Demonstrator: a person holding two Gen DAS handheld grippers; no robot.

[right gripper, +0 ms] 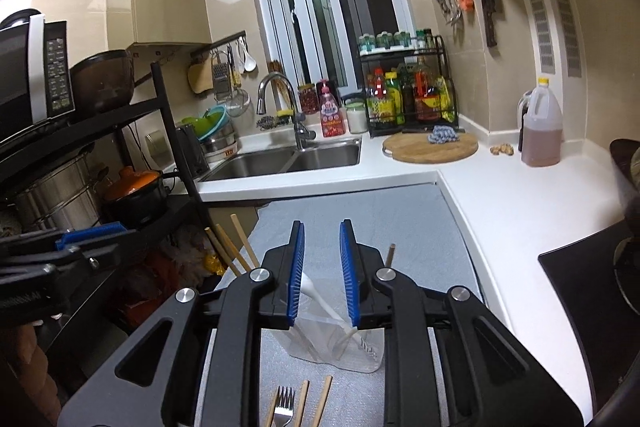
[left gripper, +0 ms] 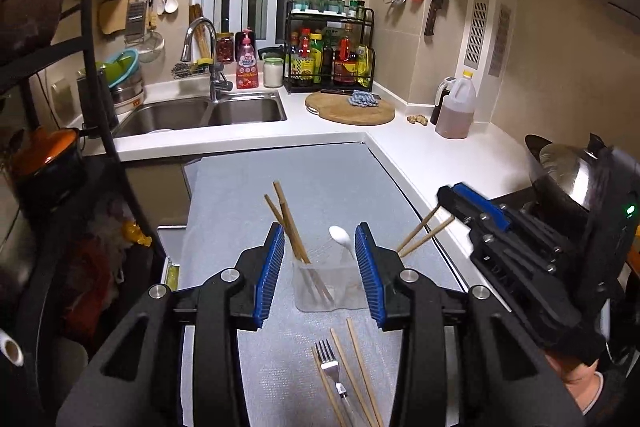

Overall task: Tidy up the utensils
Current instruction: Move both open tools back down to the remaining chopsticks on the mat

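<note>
Kitchen; grey mat (left gripper: 320,187) on the counter (left gripper: 420,143), sink (left gripper: 208,113) behind. Clear cup (left gripper: 330,285) stands on the mat, holding chopsticks (left gripper: 290,227) and a white spoon (left gripper: 342,239). Left gripper (left gripper: 320,267): fingers wide, flanking the cup, touching nothing. Right gripper (right gripper: 322,275): fingers open above the cup, spoon between them, contact not clear. Fork (left gripper: 332,371) and loose chopsticks (left gripper: 358,371) lie on the mat in front of the cup.
</note>
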